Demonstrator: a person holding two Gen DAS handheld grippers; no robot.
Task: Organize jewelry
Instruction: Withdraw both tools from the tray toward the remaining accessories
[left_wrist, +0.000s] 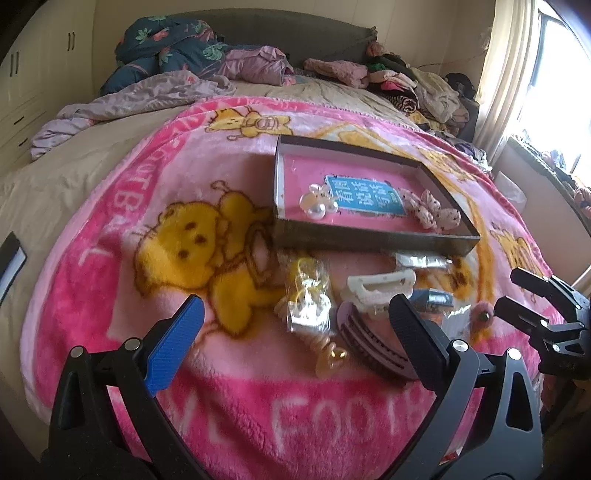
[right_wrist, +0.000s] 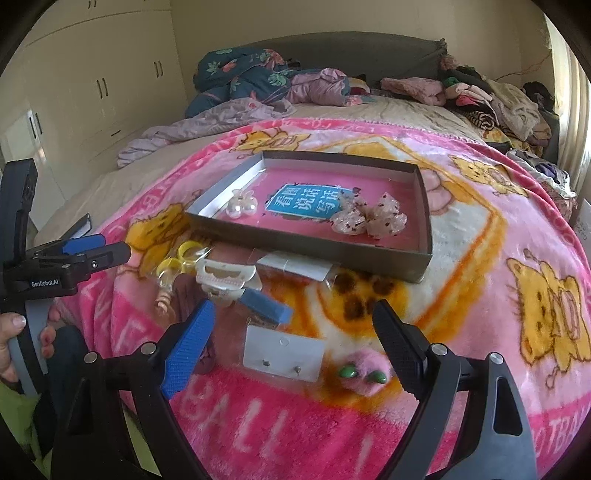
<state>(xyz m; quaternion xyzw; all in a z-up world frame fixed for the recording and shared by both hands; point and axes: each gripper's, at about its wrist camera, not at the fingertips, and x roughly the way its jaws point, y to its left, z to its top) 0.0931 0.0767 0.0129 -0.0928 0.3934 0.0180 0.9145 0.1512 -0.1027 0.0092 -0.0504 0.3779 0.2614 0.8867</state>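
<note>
Right tongs (right_wrist: 291, 328): spread, empty; earring card (right_wrist: 283, 353) directly between fingers, long axis crosswise. Left tongs (left_wrist: 295, 326): spread, empty, over hair-clip pile. Tray (right_wrist: 424, 221) beyond, further up blanket (right_wrist: 480, 295).

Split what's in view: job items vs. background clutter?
Job:
- shallow grey box with pink floor
- pearl ornament inside the box
- white claw hair clip
- white card with stud earrings
- pink fuzzy piece with green stones

Lying about:
- pink cartoon blanket
- clothes pile
- dark floral quilt
</note>
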